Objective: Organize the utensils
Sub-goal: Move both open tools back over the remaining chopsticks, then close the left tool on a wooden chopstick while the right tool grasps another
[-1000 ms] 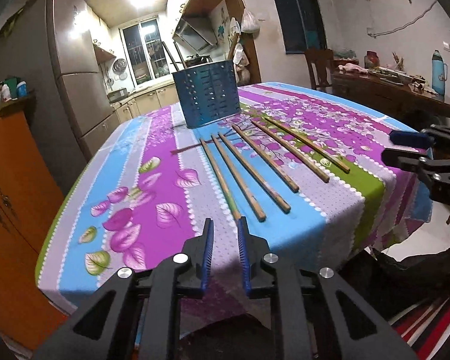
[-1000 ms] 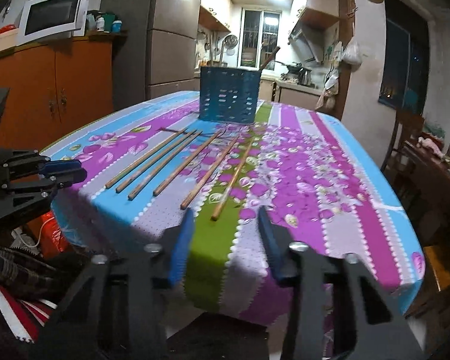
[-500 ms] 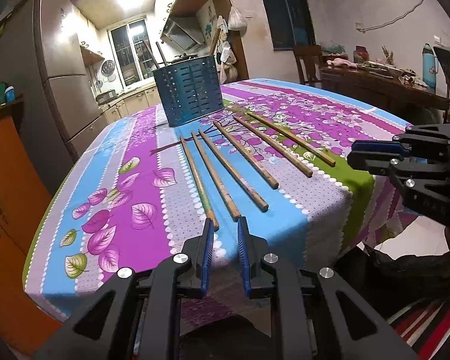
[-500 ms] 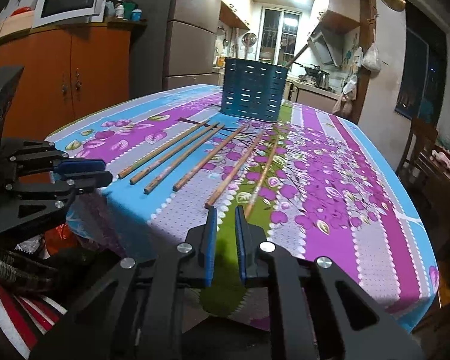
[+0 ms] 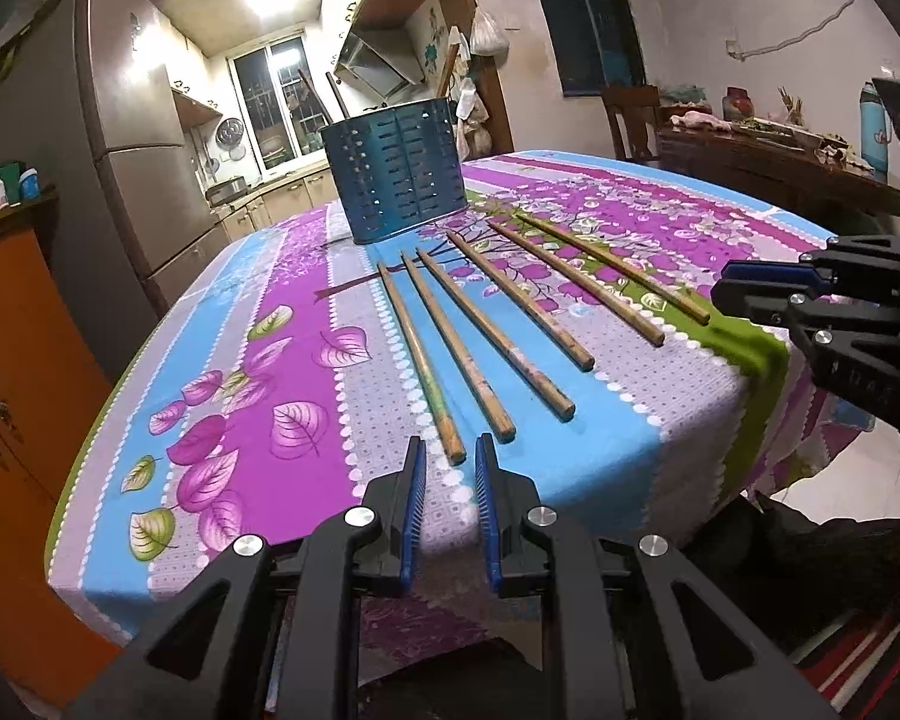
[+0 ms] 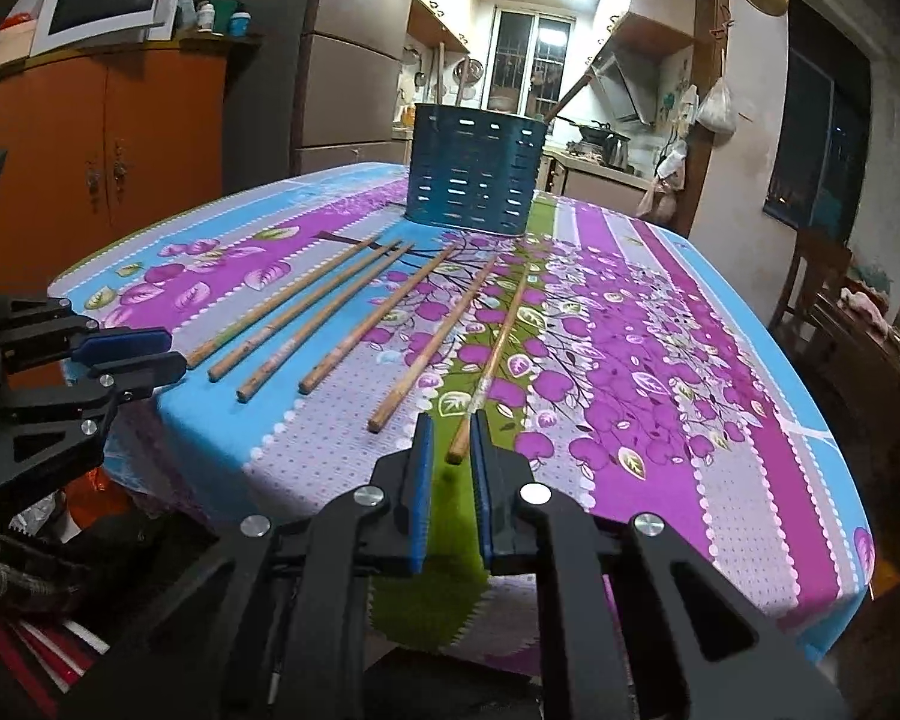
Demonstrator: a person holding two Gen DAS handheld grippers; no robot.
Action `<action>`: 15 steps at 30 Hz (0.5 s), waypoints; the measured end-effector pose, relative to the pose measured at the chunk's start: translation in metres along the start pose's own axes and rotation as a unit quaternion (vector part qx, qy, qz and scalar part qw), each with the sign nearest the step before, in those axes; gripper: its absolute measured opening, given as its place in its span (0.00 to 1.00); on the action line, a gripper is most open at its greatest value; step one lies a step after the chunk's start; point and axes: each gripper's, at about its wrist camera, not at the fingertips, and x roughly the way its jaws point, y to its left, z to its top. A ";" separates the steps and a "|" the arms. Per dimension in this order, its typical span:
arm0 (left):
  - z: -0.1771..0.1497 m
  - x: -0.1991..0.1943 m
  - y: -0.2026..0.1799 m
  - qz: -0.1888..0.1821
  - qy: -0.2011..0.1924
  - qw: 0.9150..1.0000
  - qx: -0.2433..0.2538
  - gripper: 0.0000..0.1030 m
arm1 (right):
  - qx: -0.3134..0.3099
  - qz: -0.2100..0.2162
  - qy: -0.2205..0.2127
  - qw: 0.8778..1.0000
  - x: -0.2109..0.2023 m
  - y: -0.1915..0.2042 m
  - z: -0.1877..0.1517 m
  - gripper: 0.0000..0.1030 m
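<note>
**Both pairs of fingers poised at the near ends of the chopsticks**

Six wooden chopsticks (image 5: 493,330) lie side by side on the counter (image 5: 282,480), which is covered by a cloth of purple, blue and green stripes with leaves and blossoms. They fan away from the fingers towards a blue slotted utensil holder (image 5: 399,171) standing upright beyond their far tips. A few long handles (image 5: 332,97) stick up out of the holder.

The left gripper (image 5: 451,462) hangs over the near edge of the counter. Its fingers (image 5: 415,483) stand narrowly apart with nothing clamped. The near end of the leftmost chopstick (image 5: 419,360) lies on the cloth just ahead of the gap, in line with it. The remaining chopsticks spread off to the right of these fingers.

The right gripper (image 6: 453,429) sits at the same near edge, over the green stripe. Its fingers (image 6: 423,462) are also only slightly apart and grip nothing. The butt of the rightmost chopstick (image 6: 491,360) appears between the fingertips, resting on the cloth with space on either side. The other five chopsticks lie to the left of these fingers.

Each gripper shows at the side of the other's view, at about the same reach along the counter edge, with the row of chopstick ends between them.
</note>
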 end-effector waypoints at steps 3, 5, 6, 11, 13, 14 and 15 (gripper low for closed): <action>-0.001 0.005 0.000 0.009 -0.003 1.000 0.001 0.18 | 0.003 -0.001 0.004 1.000 0.004 -0.001 -0.001 0.11; -0.001 0.006 0.000 0.012 -0.006 1.000 0.004 0.18 | 0.007 0.000 0.009 1.000 0.009 -0.003 -0.001 0.11; -0.001 0.007 0.000 0.014 -0.008 1.000 0.006 0.18 | 0.009 -0.001 0.012 1.000 0.011 -0.003 -0.002 0.11; 0.000 0.009 0.001 0.016 -0.015 1.000 0.003 0.18 | 0.018 0.001 0.021 1.000 0.021 -0.005 -0.004 0.11; 0.000 0.011 0.003 0.012 -0.016 1.000 -0.006 0.18 | 0.020 -0.002 0.017 1.000 0.022 -0.005 -0.004 0.11; 0.000 0.011 0.004 0.011 -0.017 1.000 -0.010 0.18 | 0.021 -0.002 0.017 1.000 0.023 -0.005 -0.004 0.11; 0.000 0.012 0.005 0.009 -0.018 1.000 -0.016 0.18 | 0.023 -0.003 0.016 1.000 0.023 -0.005 -0.004 0.11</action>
